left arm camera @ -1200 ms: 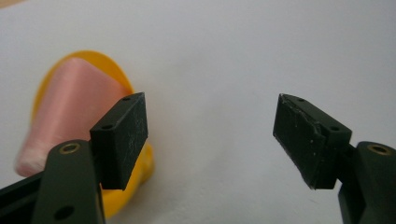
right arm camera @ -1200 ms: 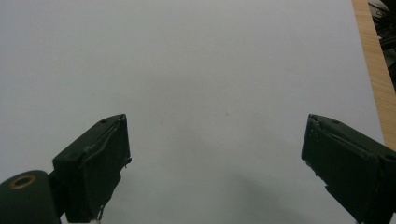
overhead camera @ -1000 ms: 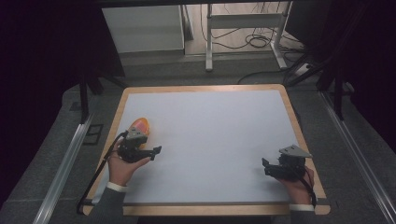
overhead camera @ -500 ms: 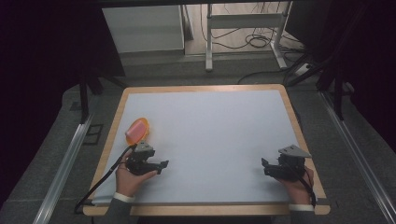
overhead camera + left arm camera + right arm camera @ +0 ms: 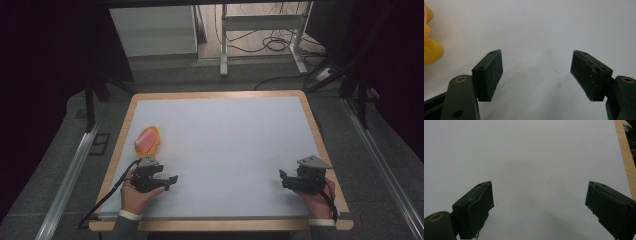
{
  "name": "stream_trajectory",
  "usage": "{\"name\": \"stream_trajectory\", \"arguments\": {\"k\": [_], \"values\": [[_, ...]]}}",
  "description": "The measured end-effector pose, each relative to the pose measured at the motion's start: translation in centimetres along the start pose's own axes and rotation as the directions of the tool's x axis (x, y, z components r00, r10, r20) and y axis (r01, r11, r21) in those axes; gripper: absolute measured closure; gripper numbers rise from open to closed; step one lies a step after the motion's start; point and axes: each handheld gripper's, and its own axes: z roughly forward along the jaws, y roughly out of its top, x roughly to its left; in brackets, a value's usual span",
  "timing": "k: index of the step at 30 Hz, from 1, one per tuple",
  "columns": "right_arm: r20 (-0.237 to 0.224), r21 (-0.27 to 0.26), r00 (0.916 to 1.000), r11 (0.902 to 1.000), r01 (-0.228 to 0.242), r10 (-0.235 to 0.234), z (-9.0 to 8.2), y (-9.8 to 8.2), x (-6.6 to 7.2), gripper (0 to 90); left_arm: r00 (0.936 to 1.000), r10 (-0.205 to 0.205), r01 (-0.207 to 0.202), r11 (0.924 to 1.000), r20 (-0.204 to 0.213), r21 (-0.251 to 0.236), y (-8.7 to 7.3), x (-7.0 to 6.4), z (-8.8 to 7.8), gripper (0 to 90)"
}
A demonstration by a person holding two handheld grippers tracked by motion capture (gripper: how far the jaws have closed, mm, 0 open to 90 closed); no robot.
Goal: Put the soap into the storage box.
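Orange and yellow, the toy point(image 5: 147, 141) lies near the table's point(image 5: 225, 125) left edge; just below it we see the left gripper point(image 5: 169, 181), jaws apart and empty, and far right the right gripper point(image 5: 283, 179), likewise apart and empty.

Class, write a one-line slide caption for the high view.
Two hand-held grippers, left gripper and right gripper, rest open on a white table, an orange-yellow toy lying beyond the left one.
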Motion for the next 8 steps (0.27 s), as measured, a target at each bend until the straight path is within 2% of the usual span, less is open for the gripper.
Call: {"name": "stream_trajectory", "arguments": {"k": [8], "values": [[0.021,-0.038,0.9998,0.9993,0.002,-0.001,-0.28,0.12,-0.04,7.6,1.0000,0.007,-0.007,1.0000,-0.004,-0.004,0.02,0.47,-0.51,25.9]]}}
